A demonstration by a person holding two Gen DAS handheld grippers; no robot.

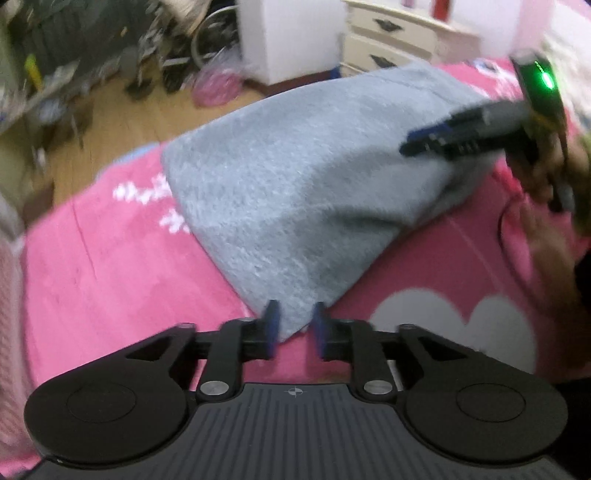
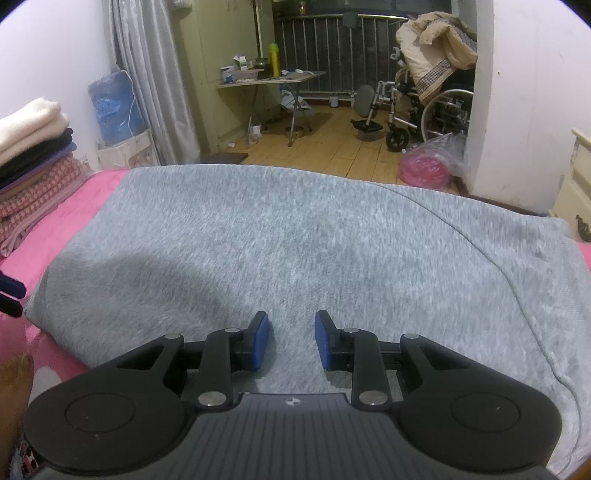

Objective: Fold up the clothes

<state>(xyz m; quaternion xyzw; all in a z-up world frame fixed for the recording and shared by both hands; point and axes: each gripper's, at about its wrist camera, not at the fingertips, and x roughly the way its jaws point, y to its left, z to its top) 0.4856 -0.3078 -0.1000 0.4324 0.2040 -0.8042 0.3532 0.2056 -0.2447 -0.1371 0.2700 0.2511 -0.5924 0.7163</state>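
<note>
A grey fleecy garment [image 1: 295, 177] lies spread on a pink bedspread [image 1: 110, 266]. My left gripper [image 1: 295, 328] is open at the garment's near corner, and the corner's tip lies between the blue pads without being pinched. In the left wrist view a hand holds my right gripper [image 1: 417, 142] over the garment's right side. Seen from the right wrist, the garment [image 2: 314, 236] fills the middle of the frame. My right gripper [image 2: 291, 339] hovers open just above it with nothing between its fingers. The left gripper's fingertips [image 2: 11, 291] poke in at the left edge, beside the cloth's corner.
A stack of folded clothes [image 2: 33, 147] sits on the bed at the left. Beyond the bed's far edge are a wooden floor, a folding table [image 2: 269, 77], a wheelchair [image 2: 424, 110] and a pink plastic bag [image 2: 428, 166]. A white dresser [image 1: 391, 33] stands at the right.
</note>
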